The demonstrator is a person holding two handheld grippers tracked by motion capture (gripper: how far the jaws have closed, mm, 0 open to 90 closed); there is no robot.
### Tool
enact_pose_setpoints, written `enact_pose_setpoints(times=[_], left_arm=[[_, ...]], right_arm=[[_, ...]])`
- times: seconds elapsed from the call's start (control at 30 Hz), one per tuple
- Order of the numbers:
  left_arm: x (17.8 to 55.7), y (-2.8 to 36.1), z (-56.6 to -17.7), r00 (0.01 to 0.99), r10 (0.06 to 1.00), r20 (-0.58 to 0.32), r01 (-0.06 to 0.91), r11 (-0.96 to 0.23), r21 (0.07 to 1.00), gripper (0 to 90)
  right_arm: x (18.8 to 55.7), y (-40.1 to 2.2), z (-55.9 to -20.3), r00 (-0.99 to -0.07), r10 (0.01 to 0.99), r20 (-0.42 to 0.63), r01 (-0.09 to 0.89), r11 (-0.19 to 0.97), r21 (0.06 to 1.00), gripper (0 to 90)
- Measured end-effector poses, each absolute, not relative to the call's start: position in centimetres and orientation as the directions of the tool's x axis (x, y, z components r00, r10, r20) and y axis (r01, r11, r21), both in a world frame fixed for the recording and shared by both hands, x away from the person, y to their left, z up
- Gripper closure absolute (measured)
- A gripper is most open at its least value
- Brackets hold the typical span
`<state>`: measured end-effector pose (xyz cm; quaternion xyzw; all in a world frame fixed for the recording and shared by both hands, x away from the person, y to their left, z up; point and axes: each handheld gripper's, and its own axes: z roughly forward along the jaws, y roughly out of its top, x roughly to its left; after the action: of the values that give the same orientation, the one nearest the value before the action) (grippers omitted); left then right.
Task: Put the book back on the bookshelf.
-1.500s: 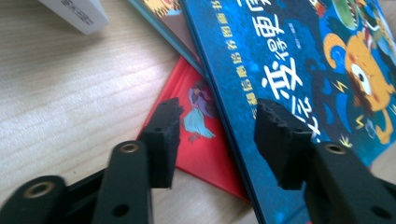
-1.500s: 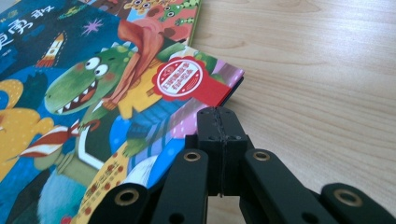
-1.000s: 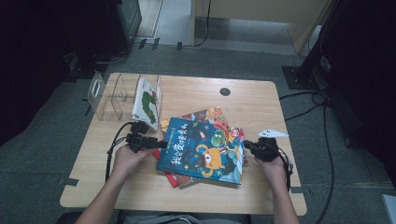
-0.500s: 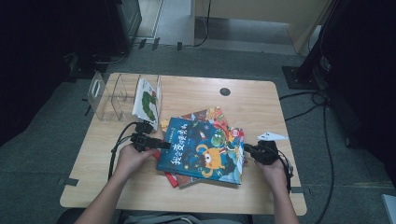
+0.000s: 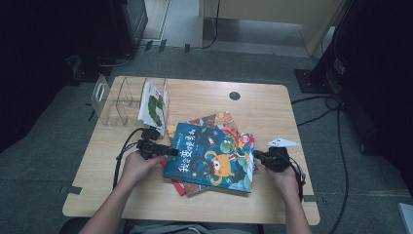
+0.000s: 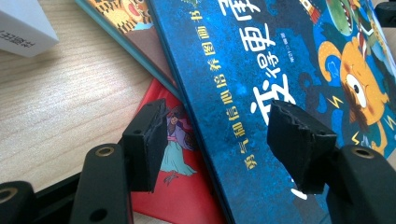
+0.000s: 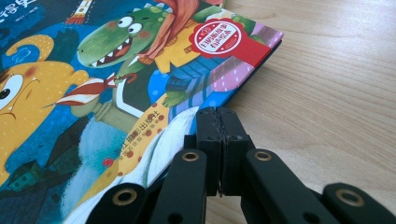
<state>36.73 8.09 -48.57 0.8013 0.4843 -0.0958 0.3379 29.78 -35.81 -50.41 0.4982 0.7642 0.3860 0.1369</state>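
A blue picture book lies on top of a loose stack of books near the middle of the wooden table, towards its front edge. The left gripper has its jaws spread wide over the book's left edge, above a red book lower in the stack. The right gripper, jaws pressed together and holding nothing, rests at the book's right edge. This looks like the start of lifting the top book. Next, the left jaws probably need to close on its edge. A clear file rack stands at the table's far left corner.

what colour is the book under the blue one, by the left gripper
Red, clearest in the left gripper view, beneath the blue book.
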Motion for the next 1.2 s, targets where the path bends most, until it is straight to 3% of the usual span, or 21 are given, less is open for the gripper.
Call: enact_pose_setpoints(times=[1.2], left_arm=[[36.16, 8.73, -48.44, 0.466, 0.734, -0.494, 0.868, -0.272, 0.415, 42.5]], right_arm=[[30.01, -34.9, -50.01, -0.508, 0.84, 0.19, 0.648, 0.227, 0.727, 90.0]])
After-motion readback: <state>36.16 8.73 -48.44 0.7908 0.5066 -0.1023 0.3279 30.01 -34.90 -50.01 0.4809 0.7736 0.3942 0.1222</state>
